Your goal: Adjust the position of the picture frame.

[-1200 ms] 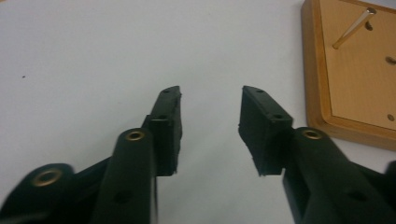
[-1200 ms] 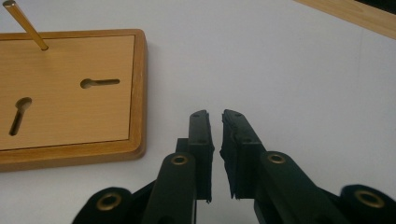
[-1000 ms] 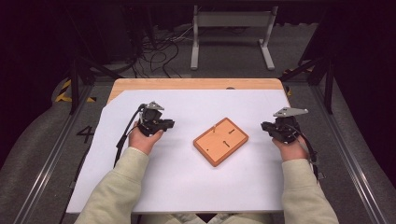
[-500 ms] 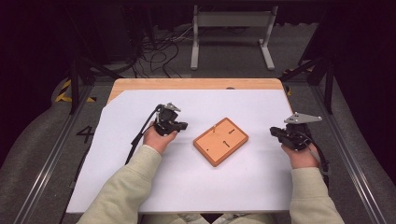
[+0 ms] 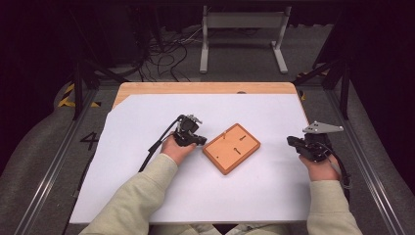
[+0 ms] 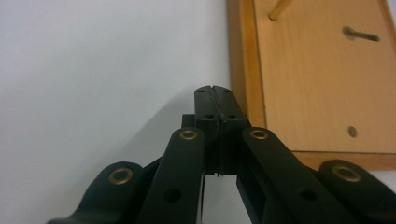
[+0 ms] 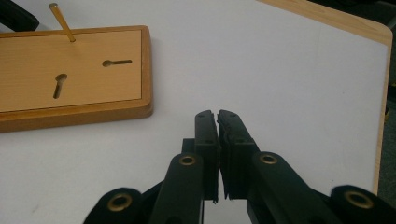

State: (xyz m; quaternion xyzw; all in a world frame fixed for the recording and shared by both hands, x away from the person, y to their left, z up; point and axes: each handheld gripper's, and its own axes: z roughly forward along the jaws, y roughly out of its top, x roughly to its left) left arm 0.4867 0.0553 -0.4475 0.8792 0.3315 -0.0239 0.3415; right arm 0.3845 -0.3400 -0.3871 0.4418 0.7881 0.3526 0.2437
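Your tabletop (image 5: 147,196) is covered with a white sheet, with a strip of bare wood along its far edge. Near its middle, lying flat, is the wooden board (image 5: 231,148), a rectangle turned askew: in the high view its long axis runs from the near left up to the far right, so one short end points toward the far right corner of the tabletop. The board has a raised rim and two keyhole slots (image 7: 116,62) cut into its face.

Your left hand-held gripper (image 5: 190,133) sits just beside the board's left edge, low over the sheet; in the left gripper view its jaws are pressed together with nothing between them, the tips close beside the board's rim. Your right hand-held gripper (image 5: 308,146) is well apart from the board, to its right, jaws closed and empty too.

A thin wooden peg (image 7: 62,22) stands tilted from the board's face near its far corner.
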